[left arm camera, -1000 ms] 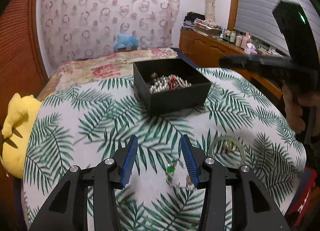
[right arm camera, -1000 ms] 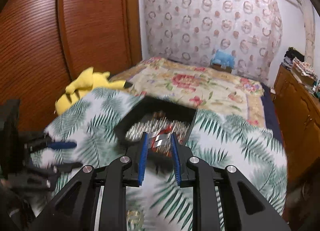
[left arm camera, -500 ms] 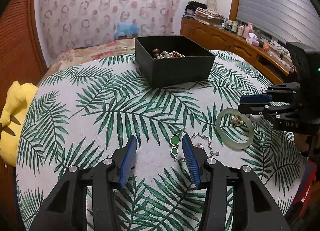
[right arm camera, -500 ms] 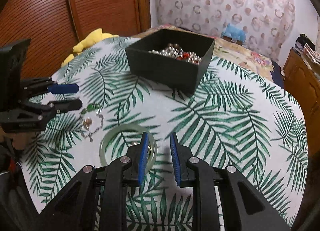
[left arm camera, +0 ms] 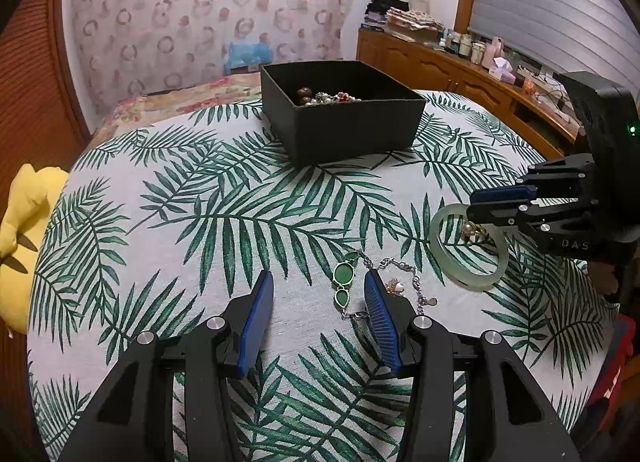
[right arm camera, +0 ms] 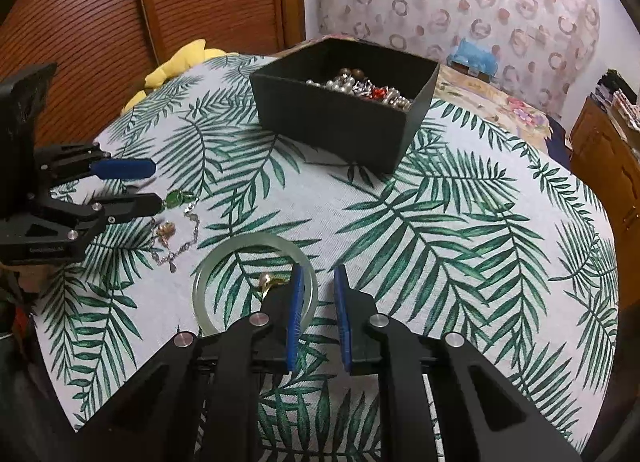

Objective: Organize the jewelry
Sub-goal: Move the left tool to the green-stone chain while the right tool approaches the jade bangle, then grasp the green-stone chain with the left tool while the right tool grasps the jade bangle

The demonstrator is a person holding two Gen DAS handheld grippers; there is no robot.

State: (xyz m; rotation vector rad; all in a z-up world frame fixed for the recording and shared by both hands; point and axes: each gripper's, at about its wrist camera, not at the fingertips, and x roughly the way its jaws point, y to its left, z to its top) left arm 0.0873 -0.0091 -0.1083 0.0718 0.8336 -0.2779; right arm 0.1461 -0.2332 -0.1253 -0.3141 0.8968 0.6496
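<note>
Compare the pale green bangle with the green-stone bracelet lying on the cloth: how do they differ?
The bangle is one rigid, pale, translucent ring; the green-stone bracelet is dark green stones linked by thin metal. The bangle lies as an open circle around a small gold piece; the bracelet lies strung out. The bangle is plainly larger. Both lie flat on the leaf-print cloth, outside the black box.

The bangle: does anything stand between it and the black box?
Nothing visible. Between the bangle and the box lies only bare tablecloth. The right gripper straddles the bangle's rim, its jaws closing. A small gold piece lies inside the bangle.
</note>
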